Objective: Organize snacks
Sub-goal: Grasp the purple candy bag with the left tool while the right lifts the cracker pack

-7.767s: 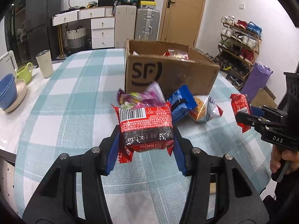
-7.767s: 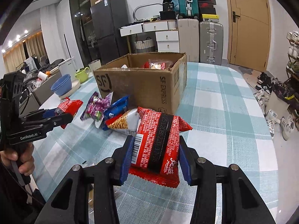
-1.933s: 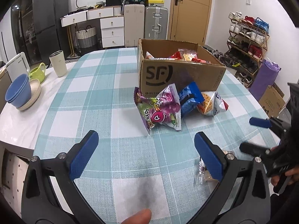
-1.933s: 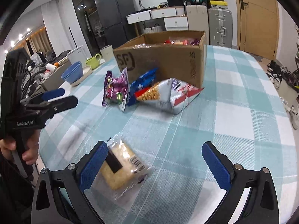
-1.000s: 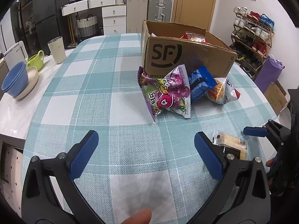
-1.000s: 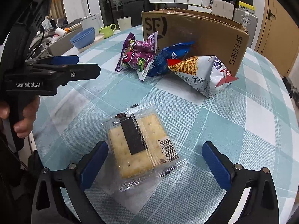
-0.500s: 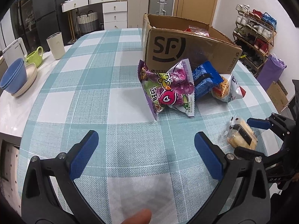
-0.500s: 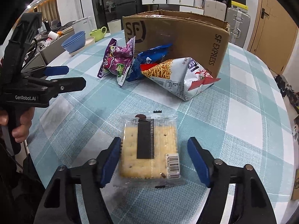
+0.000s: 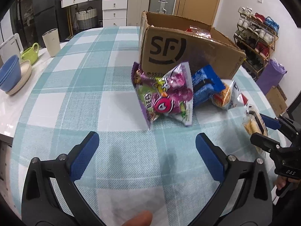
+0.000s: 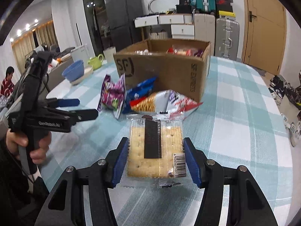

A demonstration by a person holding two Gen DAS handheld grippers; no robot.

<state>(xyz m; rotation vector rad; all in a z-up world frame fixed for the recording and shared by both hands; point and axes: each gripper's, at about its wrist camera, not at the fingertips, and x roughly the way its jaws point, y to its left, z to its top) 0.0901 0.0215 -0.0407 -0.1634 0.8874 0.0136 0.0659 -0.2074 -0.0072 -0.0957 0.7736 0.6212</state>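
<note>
- Snacks sit on a table covered with a teal and white checked cloth (image 9: 75,98), gathered at the foot of an open cardboard box (image 9: 180,50) printed with the letters SF.
- A cracker packet (image 10: 156,146), clear plastic with a black label strip and a barcode, is clamped between the blue pads of the right gripper (image 10: 156,160). The pads press on its two side edges, and it appears to be held clear of the cloth.
- In the left wrist view the same cracker packet (image 9: 254,124) shows at the right edge, between the right gripper's fingers.
- The left gripper (image 9: 146,158) is spread wide and holds nothing. It hovers over bare cloth, just short of the purple bag.
- A purple and green snack bag (image 9: 163,96) leans against the front of the box, standing on its edge.
- A blue snack bag (image 9: 205,86) lies just beside the purple one, touching it and the box.
- An orange and white chip bag (image 9: 227,98) lies beside the blue bag, near the box corner.
- More wrapped snacks (image 10: 180,51) are visible inside the box, over its rim.
- At the table's far left edge stand a blue bowl (image 9: 9,73) on a pale plate, a green cup (image 9: 30,53) and a cream tumbler (image 9: 51,42), well apart from the snacks.
</note>
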